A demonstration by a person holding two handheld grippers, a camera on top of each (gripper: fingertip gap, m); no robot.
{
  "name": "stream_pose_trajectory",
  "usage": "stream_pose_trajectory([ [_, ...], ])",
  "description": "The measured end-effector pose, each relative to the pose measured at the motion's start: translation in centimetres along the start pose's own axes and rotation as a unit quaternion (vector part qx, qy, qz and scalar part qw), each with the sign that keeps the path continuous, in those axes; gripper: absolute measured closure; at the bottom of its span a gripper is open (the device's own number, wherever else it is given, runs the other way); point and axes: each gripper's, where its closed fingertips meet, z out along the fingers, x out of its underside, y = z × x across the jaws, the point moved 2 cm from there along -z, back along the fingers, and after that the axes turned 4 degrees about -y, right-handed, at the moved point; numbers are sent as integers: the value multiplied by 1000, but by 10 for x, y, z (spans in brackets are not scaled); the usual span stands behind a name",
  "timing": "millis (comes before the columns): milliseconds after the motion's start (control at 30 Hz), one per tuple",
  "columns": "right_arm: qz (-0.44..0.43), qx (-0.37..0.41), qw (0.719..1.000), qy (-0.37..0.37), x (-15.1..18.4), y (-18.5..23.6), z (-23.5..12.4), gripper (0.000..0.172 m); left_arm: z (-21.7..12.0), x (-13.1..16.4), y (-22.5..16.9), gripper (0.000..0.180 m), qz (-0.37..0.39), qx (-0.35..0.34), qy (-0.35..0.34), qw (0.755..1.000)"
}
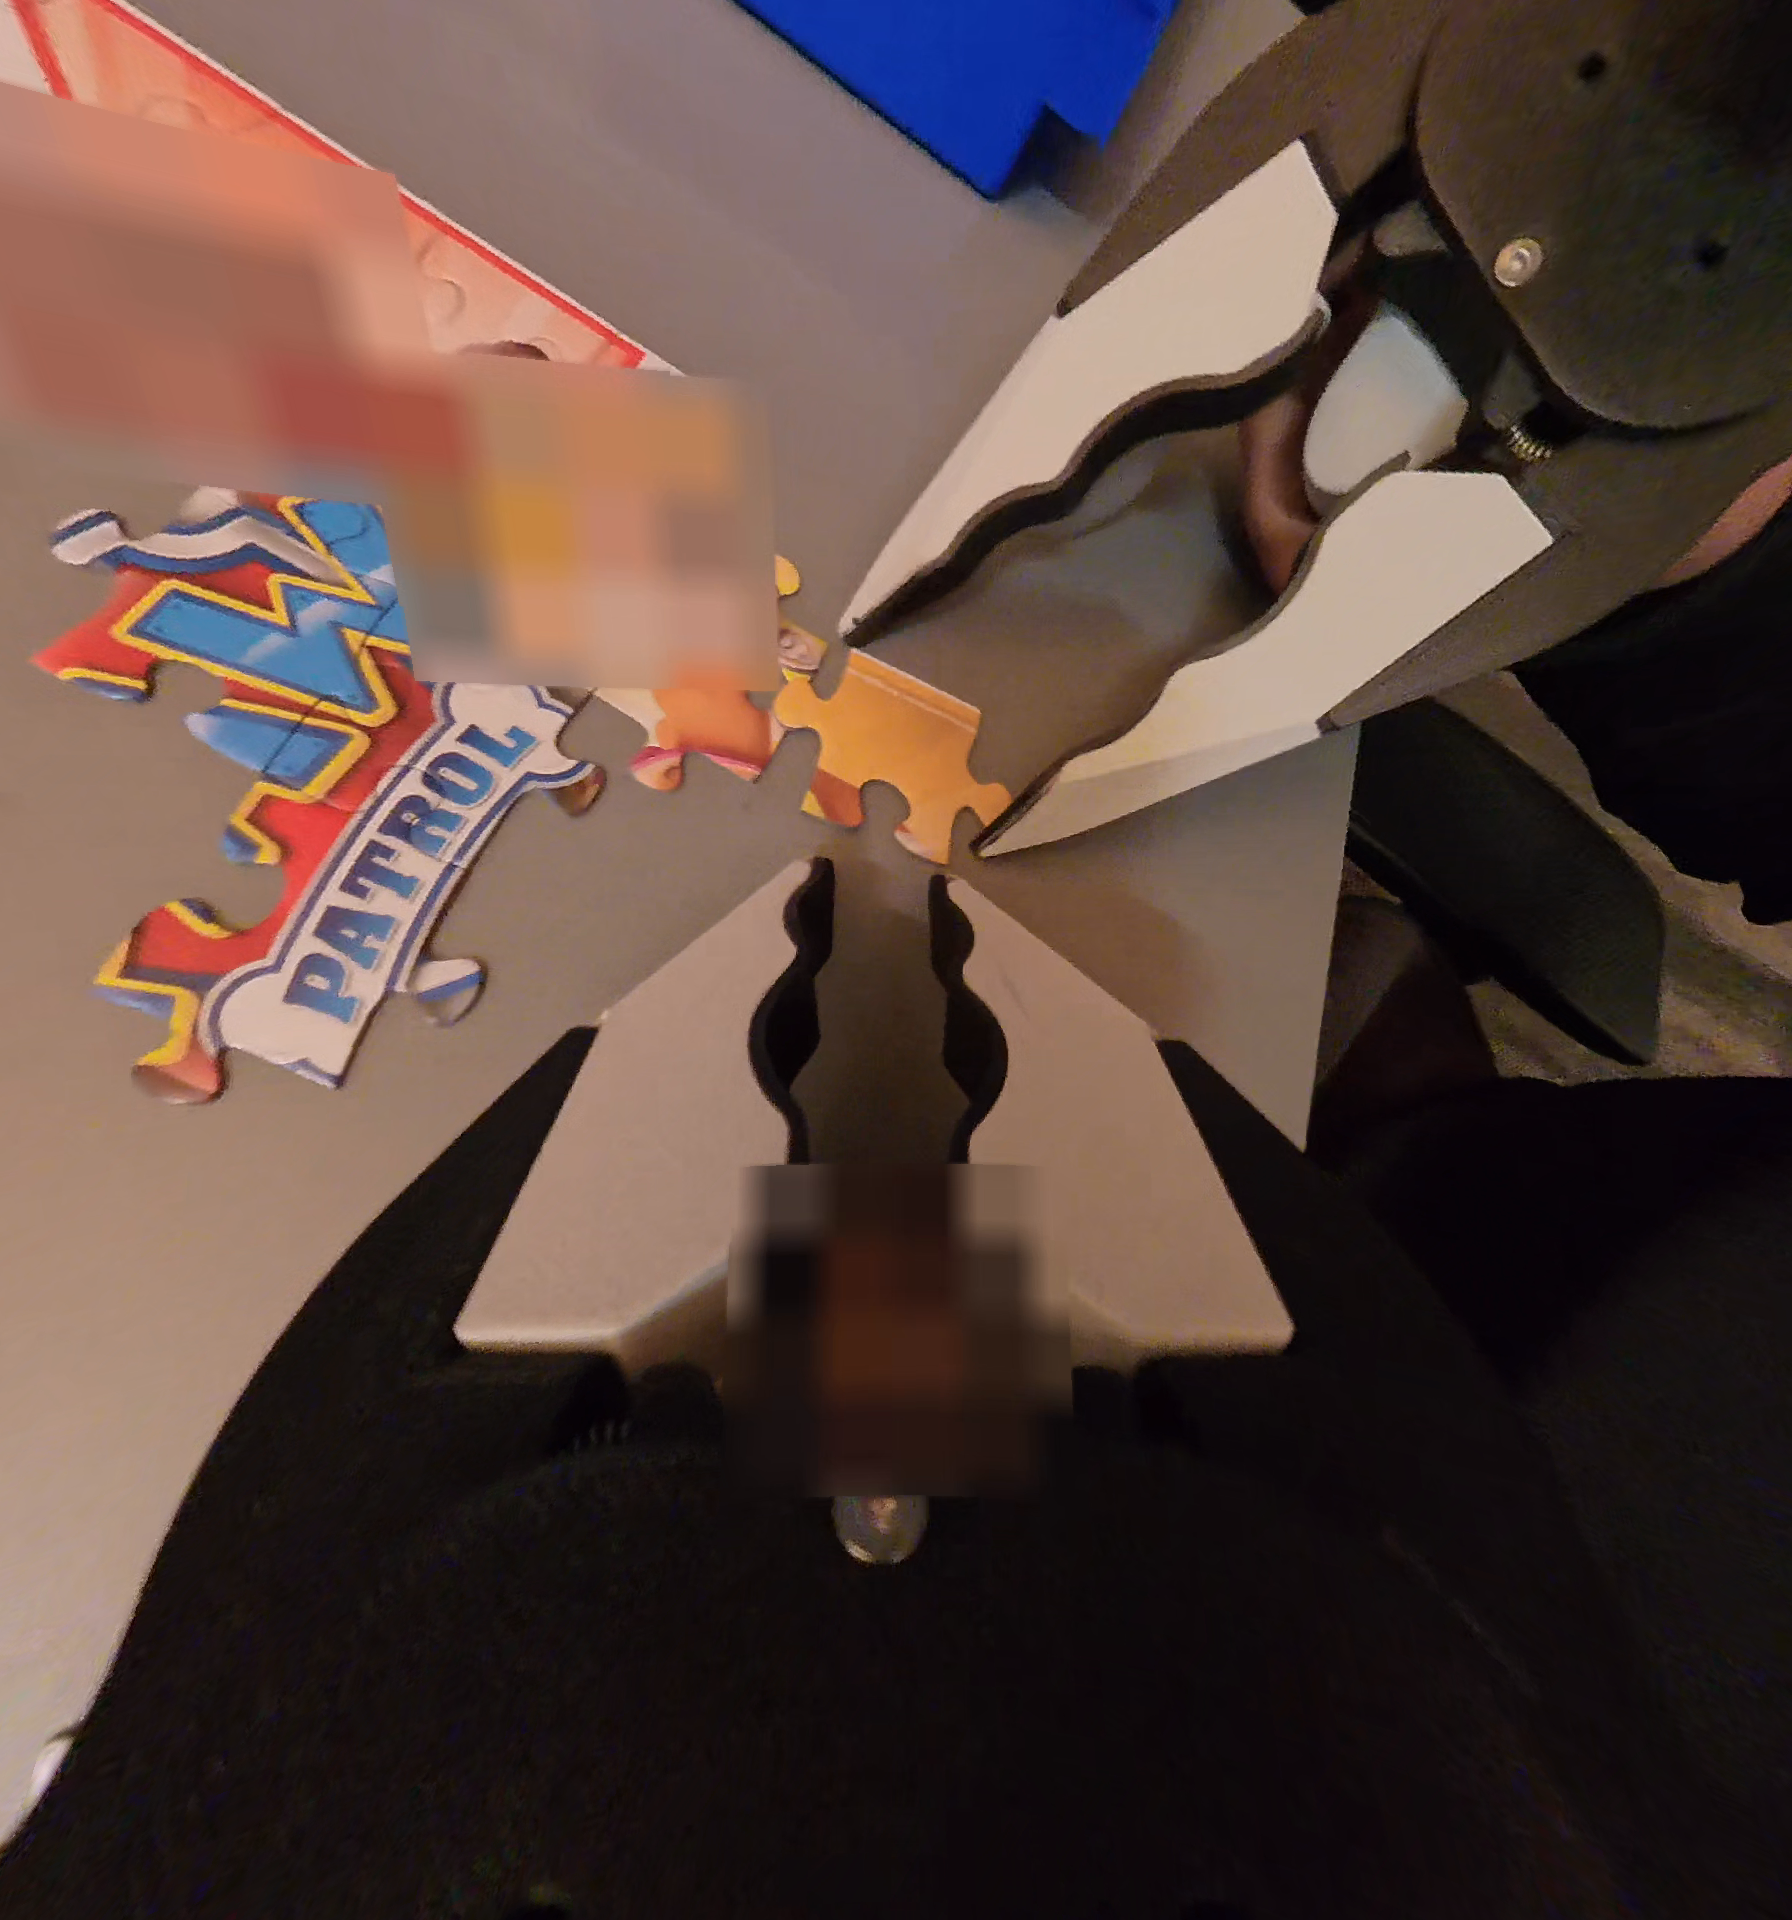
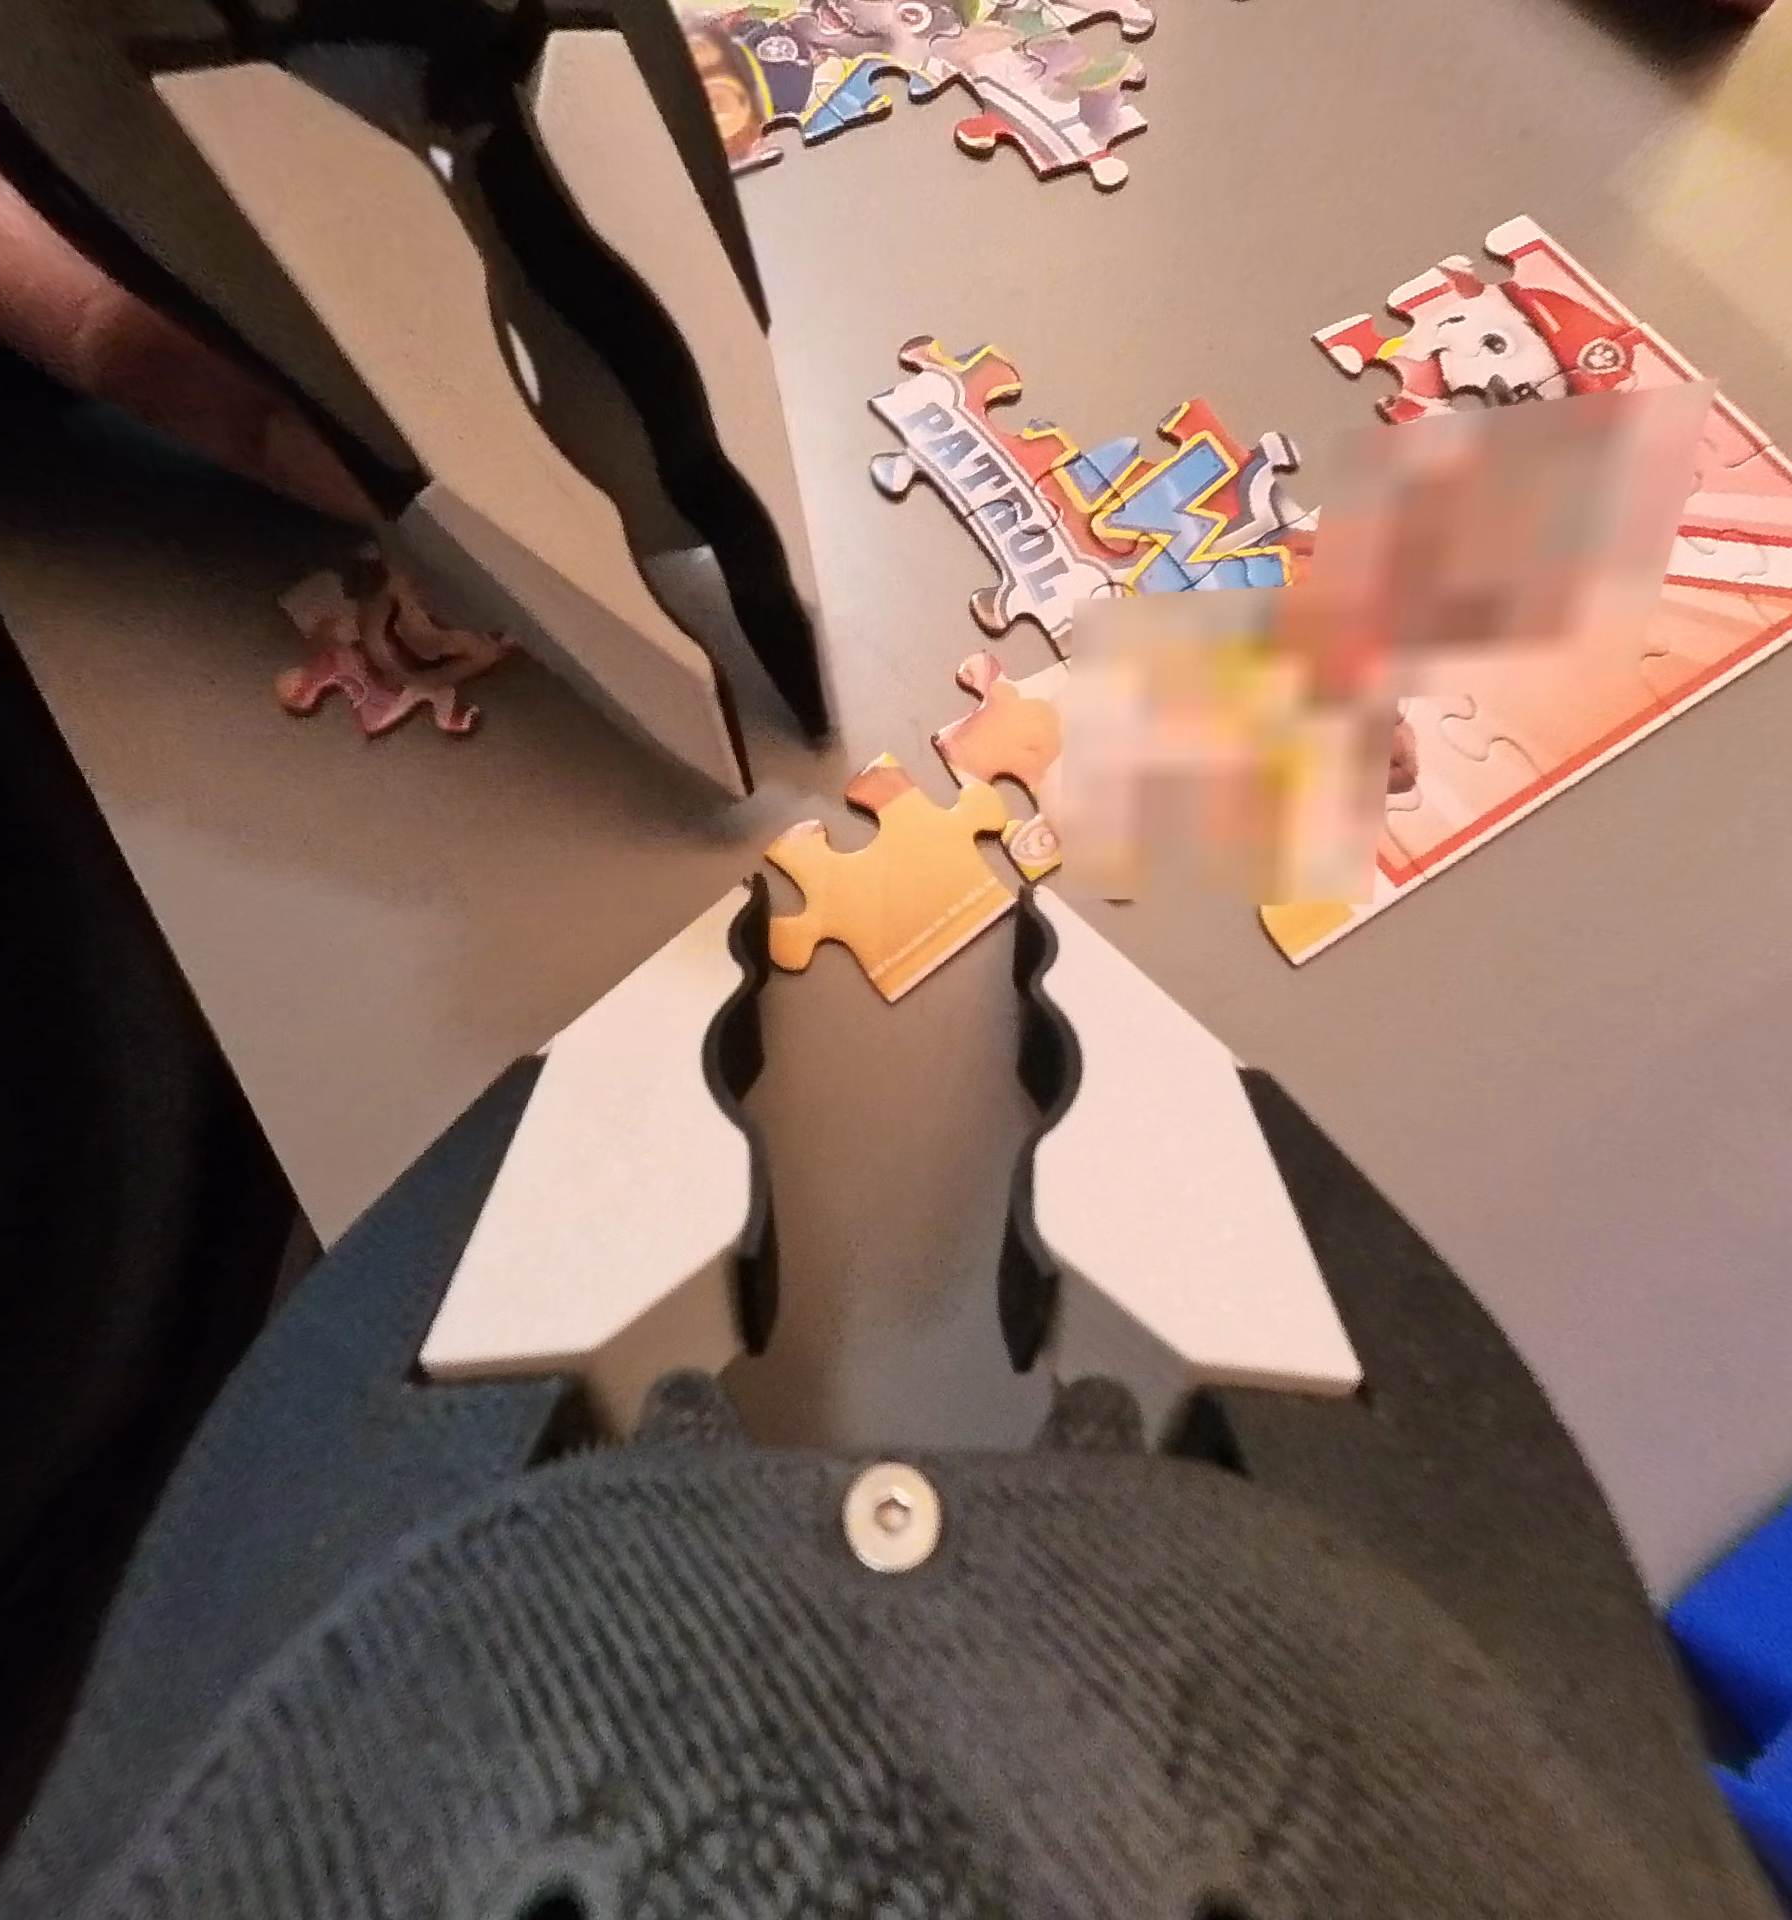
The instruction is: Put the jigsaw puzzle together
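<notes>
The right gripper [image 2: 887, 904] has its jaws apart around the orange puzzle piece [image 2: 897, 899] lying flat on the grey table [image 2: 1391, 1143] at frame centre, one pad [image 2: 752, 914] at its edge; whether either presses, I cannot tell. The left gripper [image 1: 881, 883], slightly apart and empty, hovers just beside it. I'd nudge gently, keeping the piece flat against the assembled puzzle section [image 2: 1443, 675].

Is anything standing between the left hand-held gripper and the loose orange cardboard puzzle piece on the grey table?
Nothing visible does. Only bare grey table lies between the left hand-held gripper and the orange cardboard puzzle piece. The right hand-held gripper is at the piece's far side, not in between.
</notes>
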Motion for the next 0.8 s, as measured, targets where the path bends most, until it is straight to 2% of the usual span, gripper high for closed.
stream_pose_trajectory([
  [667,9,10,1000,-1,4,9,-5,129,3,1,-7,162,5,7,5,1000],
  [800,17,18,1000,-3,8,16,-10,129,8,7,-24,162,-12,57,17,998],
])
